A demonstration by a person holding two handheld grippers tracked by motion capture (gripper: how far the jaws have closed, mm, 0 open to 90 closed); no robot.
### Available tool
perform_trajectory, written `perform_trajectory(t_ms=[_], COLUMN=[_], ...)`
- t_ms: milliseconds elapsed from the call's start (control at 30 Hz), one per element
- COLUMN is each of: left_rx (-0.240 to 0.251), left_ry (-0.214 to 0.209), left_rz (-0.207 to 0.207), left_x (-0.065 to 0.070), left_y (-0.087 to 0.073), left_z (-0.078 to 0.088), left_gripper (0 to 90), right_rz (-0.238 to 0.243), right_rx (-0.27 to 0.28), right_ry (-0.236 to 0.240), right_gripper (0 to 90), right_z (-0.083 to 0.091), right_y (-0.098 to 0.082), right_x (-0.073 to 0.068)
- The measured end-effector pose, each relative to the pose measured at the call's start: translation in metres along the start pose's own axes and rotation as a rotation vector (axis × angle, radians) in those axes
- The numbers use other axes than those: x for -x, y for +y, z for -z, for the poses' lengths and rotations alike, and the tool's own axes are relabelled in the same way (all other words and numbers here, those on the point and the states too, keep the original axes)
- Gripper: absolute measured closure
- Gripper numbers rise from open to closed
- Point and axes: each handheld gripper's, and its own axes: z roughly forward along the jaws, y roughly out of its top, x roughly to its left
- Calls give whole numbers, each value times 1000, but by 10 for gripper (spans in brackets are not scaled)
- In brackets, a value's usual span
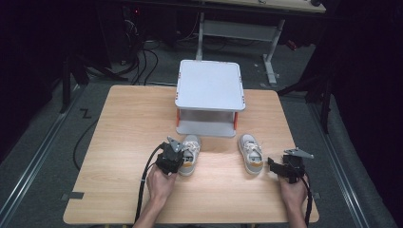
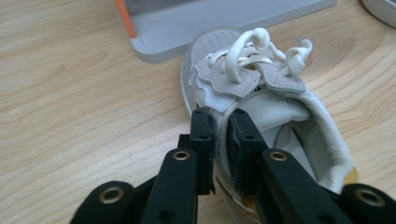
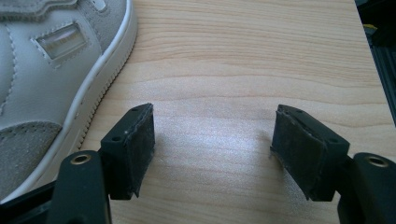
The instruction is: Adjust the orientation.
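Note:
Two white and grey lace-up shoes stand on the wooden table [image 1: 128, 123], toes toward the far side. My left gripper [image 1: 182, 160] is shut on the left shoe [image 1: 191, 151]. In the left gripper view, one jaw of the gripper [image 2: 220, 116] sits outside the left shoe [image 2: 243, 88] and the other inside its opening, pinching the side wall near the tongue. The right shoe [image 1: 250, 153] stands free. My right gripper [image 1: 271, 166] rests just right of its heel, open; in the right gripper view, bare wood lies between the jaws of the gripper [image 3: 212, 121], and the right shoe [image 3: 46, 70] is at the left.
A small grey two-level stand [image 1: 209, 85] with orange corner posts sits at the table's far middle, just beyond the shoes' toes; its base [image 2: 224, 23] lies close to the left shoe. Dark floor, cables and a desk frame lie behind the table.

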Motion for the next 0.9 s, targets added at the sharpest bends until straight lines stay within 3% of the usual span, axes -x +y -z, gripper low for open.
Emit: perform_trajectory(t_ms=[133,233,367,700,833,900], left_rx=[6,12,13,8,28,37], left_ry=[-30,-55,-59,-43,-91,-96], left_rz=[30,70,102,107,118,117], left_x=[-4,-11,-18,-20,-22,-22], left_y=[-1,-3,-5,-4,-1,1], left_z=[-1,-1,-2,-1,2,4], left_gripper=[744,632,477,339,305,284], right_rz=[3,0,0,-1,-1,-1], right_rx=[1,0,0,0,0,0], right_ry=[0,0,-1,-1,-1,-1], right_gripper=[300,299,299,299,299,299], right_z=[0,0,0,0,0,0], right_y=[0,0,0,0,0,0], right_x=[0,0,0,0,0,0])
